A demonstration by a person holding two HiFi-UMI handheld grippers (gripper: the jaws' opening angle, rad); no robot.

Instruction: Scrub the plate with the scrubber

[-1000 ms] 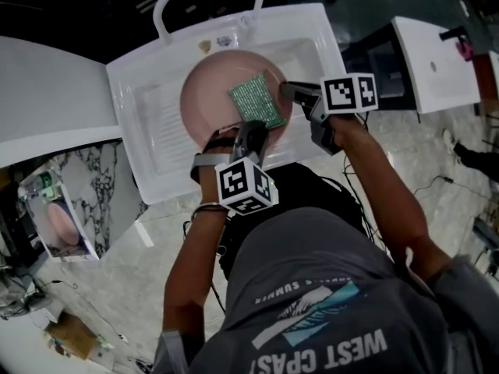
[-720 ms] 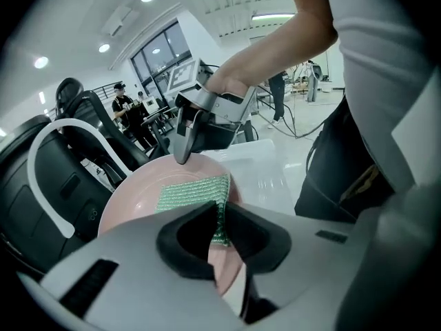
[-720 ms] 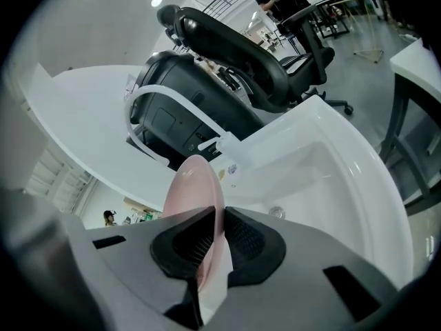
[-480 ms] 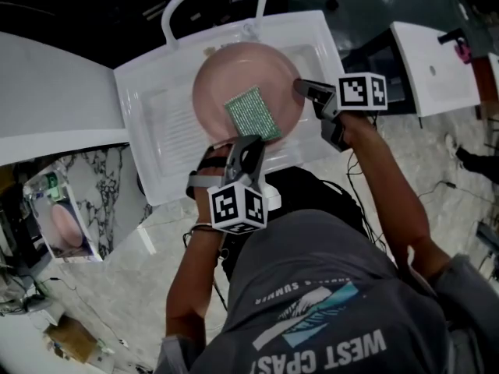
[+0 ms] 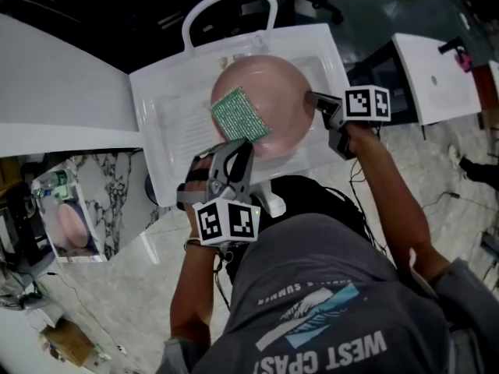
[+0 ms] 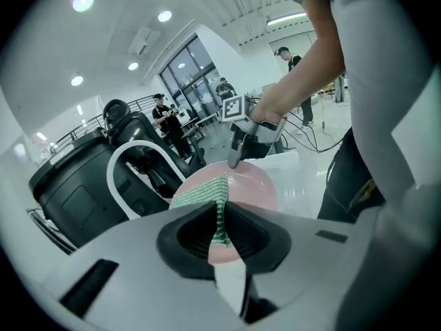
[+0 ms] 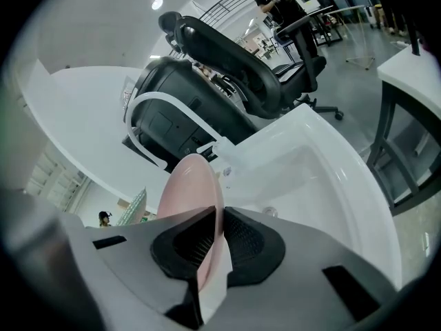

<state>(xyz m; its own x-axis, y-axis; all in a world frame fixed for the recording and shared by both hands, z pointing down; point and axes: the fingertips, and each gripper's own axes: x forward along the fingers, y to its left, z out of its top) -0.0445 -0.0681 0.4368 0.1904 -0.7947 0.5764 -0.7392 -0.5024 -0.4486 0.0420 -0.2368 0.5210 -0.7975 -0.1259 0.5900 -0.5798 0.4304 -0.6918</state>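
Observation:
A pink plate (image 5: pixel 273 92) is tilted over the white sink basin (image 5: pixel 168 123), and my right gripper (image 5: pixel 315 100) is shut on its right rim. In the right gripper view the plate's edge (image 7: pixel 195 181) runs between the dark pads of that gripper (image 7: pixel 215 240). A green mesh scrubber (image 5: pixel 239 114) lies against the plate's face on the left side. My left gripper (image 5: pixel 240 148) is shut on its near corner. The left gripper view shows the scrubber (image 6: pixel 201 192) pinched in my left gripper (image 6: pixel 220 226), with the plate (image 6: pixel 253 188) behind it.
A white arched faucet (image 5: pixel 228 2) stands at the sink's far edge. White counter (image 5: pixel 54 92) lies to the left, a white table (image 5: pixel 437 68) to the right. A black office chair (image 7: pixel 227 61) stands beyond the sink. Cables lie on the marble floor (image 5: pixel 132 287).
My left gripper has drawn back and risen, carrying the scrubber from the plate's middle right toward its left side. The right gripper has barely moved and keeps its hold on the rim.

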